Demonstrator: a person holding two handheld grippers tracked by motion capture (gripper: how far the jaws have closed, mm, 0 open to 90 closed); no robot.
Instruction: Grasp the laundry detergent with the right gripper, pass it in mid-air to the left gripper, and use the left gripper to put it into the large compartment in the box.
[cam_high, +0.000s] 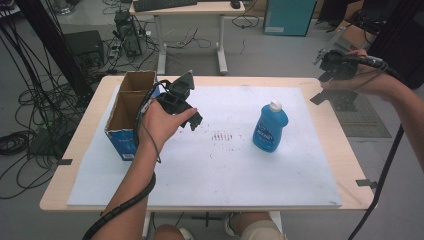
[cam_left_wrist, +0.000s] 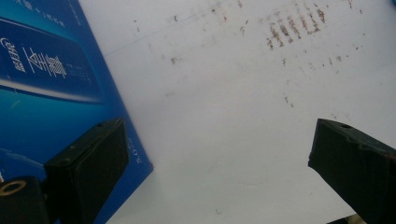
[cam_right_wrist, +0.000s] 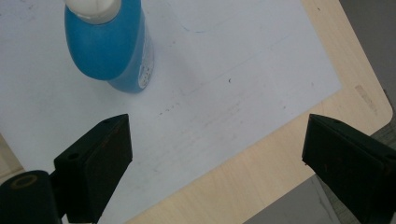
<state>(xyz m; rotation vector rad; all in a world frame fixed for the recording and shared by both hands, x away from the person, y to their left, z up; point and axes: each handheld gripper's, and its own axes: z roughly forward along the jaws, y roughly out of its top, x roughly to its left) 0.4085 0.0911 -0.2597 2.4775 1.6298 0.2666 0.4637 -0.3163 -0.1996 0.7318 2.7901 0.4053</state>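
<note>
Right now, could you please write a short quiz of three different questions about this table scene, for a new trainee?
1. True or false: the blue bottle lies on its side.
2. Which gripper is closer to the cardboard box? A) left gripper B) right gripper
3. Fill in: the bottle's cap is ____ in colour.

Key:
1. False: it stands upright on the white sheet.
2. A: the left gripper hovers just beside the box, jaws open and empty; the right one is held at the table's far right edge, also open.
3. White.
</note>
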